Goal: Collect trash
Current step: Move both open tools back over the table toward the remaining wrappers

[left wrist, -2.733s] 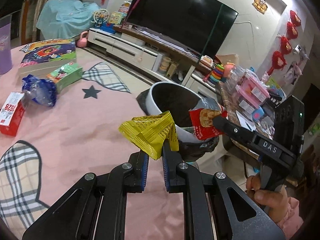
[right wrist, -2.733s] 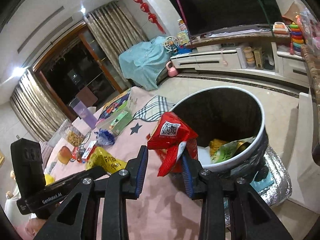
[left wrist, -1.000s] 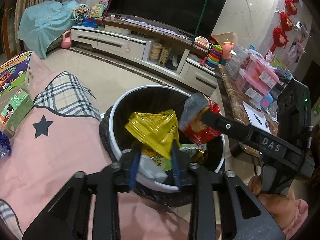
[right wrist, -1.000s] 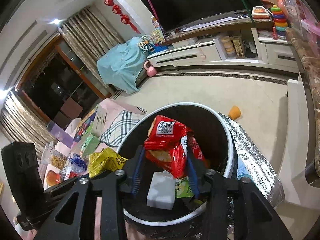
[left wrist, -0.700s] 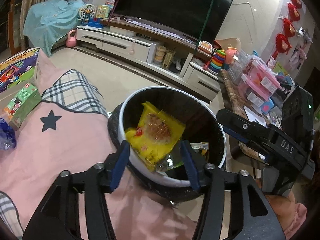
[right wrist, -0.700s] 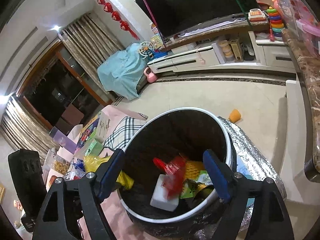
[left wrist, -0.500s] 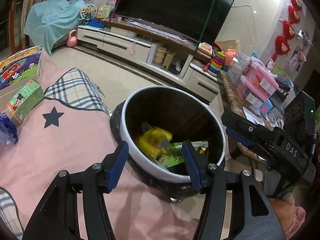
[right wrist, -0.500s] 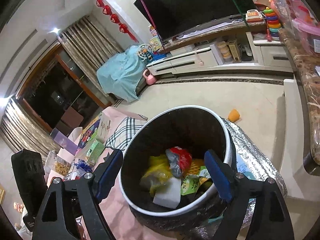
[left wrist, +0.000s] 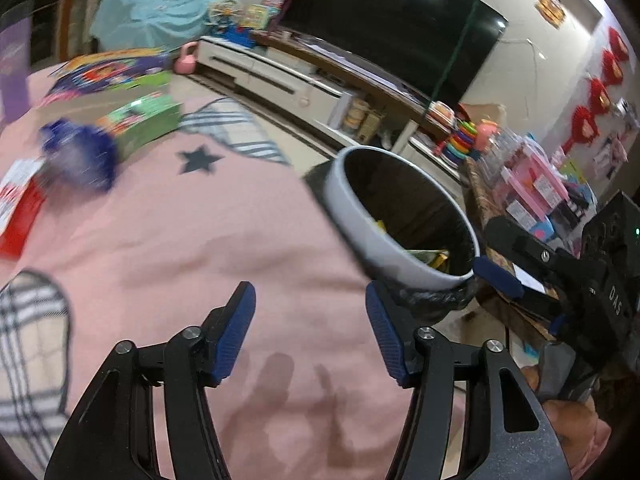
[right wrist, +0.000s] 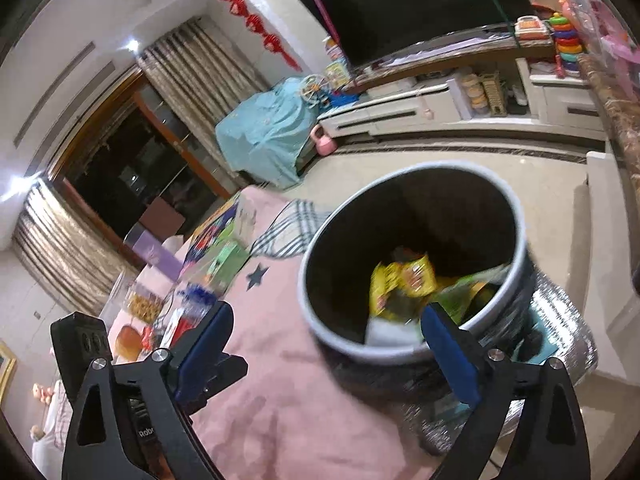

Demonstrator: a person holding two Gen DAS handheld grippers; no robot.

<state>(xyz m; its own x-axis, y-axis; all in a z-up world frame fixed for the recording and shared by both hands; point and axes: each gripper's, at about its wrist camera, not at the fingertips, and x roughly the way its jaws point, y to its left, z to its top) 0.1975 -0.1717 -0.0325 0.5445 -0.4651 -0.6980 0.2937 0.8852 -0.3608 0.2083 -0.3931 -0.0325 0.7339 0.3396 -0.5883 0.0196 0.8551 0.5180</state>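
A white-rimmed trash bin (left wrist: 352, 216) with a black liner stands beside the pink-covered table (left wrist: 200, 248); it also shows in the right wrist view (right wrist: 316, 320). Yellow wrappers (right wrist: 400, 280) and other trash lie inside it. My left gripper (left wrist: 308, 328) is open and empty over the table, just left of the bin. My right gripper (right wrist: 332, 340) is open and empty at the bin's near rim. A crumpled blue wrapper (left wrist: 76, 156) and a red and white packet (left wrist: 18, 208) lie on the table at the left.
A green box (left wrist: 140, 120), a colourful game box (left wrist: 108, 70) and a purple cup (left wrist: 14, 68) sit at the table's far left. A TV stand (left wrist: 280, 76) with a TV is behind. A cluttered side table (left wrist: 532, 196) stands right of the bin.
Both grippers opened over the bin and dropped the yellow wrapper and the red packet into it. Both have since pulled back toward the table, empty.
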